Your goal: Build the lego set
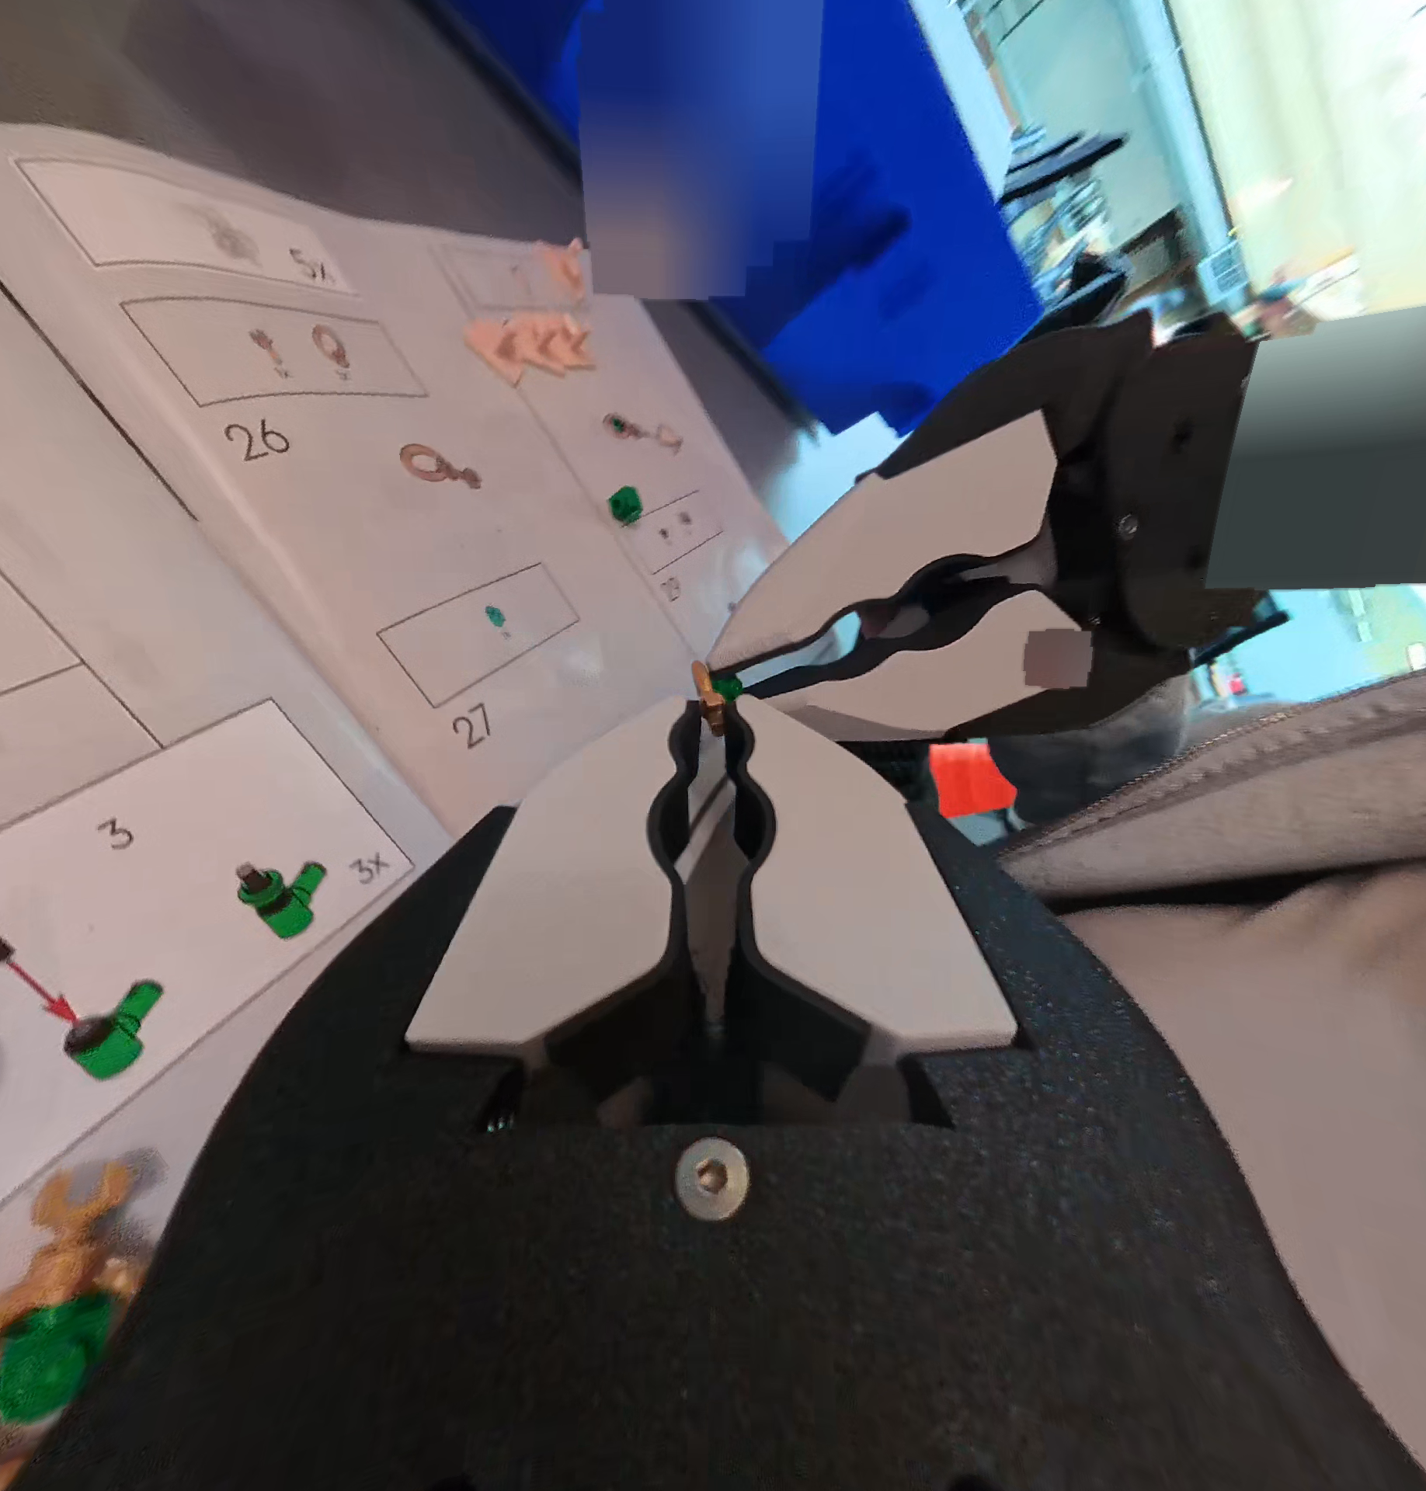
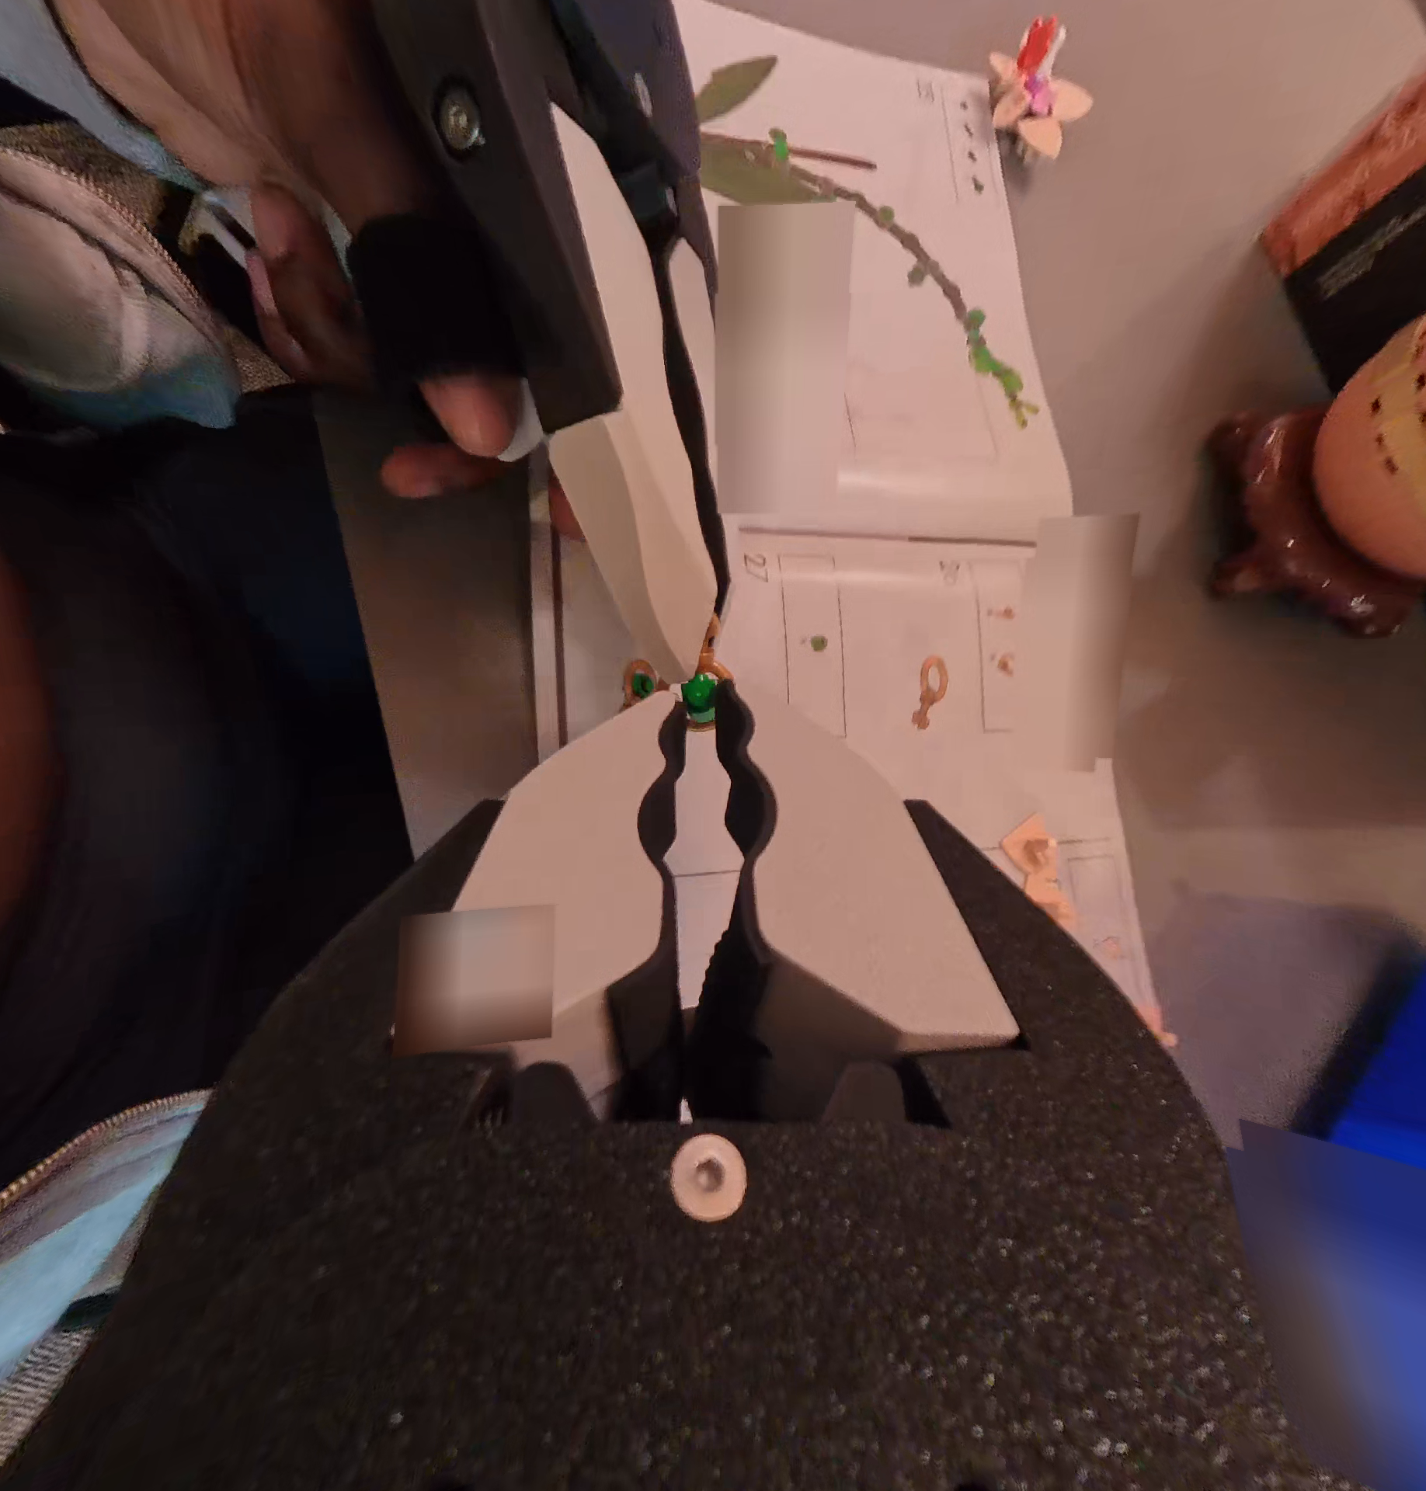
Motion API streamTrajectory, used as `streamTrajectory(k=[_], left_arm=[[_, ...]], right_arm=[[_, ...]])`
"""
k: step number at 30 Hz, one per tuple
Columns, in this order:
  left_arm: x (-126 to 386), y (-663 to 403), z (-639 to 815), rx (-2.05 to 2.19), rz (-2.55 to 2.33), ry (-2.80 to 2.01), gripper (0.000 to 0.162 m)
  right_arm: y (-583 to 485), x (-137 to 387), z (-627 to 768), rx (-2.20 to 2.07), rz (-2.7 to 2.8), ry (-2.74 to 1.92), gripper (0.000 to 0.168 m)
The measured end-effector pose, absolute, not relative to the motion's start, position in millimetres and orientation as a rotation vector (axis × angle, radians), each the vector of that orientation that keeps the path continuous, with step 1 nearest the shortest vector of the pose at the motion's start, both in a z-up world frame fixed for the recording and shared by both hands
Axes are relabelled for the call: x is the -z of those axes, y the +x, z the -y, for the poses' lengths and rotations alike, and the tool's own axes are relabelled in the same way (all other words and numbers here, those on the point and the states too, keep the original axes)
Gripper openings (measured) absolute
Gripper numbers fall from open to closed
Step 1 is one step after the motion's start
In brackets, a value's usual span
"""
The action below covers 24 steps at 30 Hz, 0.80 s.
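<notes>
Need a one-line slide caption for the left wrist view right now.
Left gripper pinches a gold piece while the right gripper presses a green stud against it, over the instruction booklet.

Your left gripper (image 1: pixel 714 714) and right gripper (image 2: pixel 700 710) match: rough black bodies, pale grey fingers (image 1: pixel 564 879) edged with wavy black pads, and a silver hex screw (image 1: pixel 711 1178) at the centre. You wear a grey sleeve (image 1: pixel 1258 815) with a zip.

Wide-angle bending warps both views' edges. Beyond the instruction booklet (image 1: pixel 306 500) the left view is bright and smeared, perhaps window light; the right view is dimmer, warmer.
</notes>
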<state>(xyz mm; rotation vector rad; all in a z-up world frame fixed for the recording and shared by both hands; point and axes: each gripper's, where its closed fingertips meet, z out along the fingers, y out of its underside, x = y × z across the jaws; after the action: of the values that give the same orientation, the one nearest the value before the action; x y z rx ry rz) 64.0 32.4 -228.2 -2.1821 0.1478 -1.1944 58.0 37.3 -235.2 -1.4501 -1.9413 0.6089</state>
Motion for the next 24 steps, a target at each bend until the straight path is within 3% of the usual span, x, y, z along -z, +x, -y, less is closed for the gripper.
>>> streamTrajectory(k=[4, 24], left_arm=[[244.3, 69.7, -36.7, 1.11, -0.182, -2.31, 0.005], [238.2, 75.9, -28.0, 1.12, -0.22, -2.328, 0.044]], right_arm=[[63.6, 251.5, -40.6, -0.667, 1.91, -1.521, 0.007], [62.4, 257.8, -40.7, -0.776, 1.93, -1.62, 0.008]])
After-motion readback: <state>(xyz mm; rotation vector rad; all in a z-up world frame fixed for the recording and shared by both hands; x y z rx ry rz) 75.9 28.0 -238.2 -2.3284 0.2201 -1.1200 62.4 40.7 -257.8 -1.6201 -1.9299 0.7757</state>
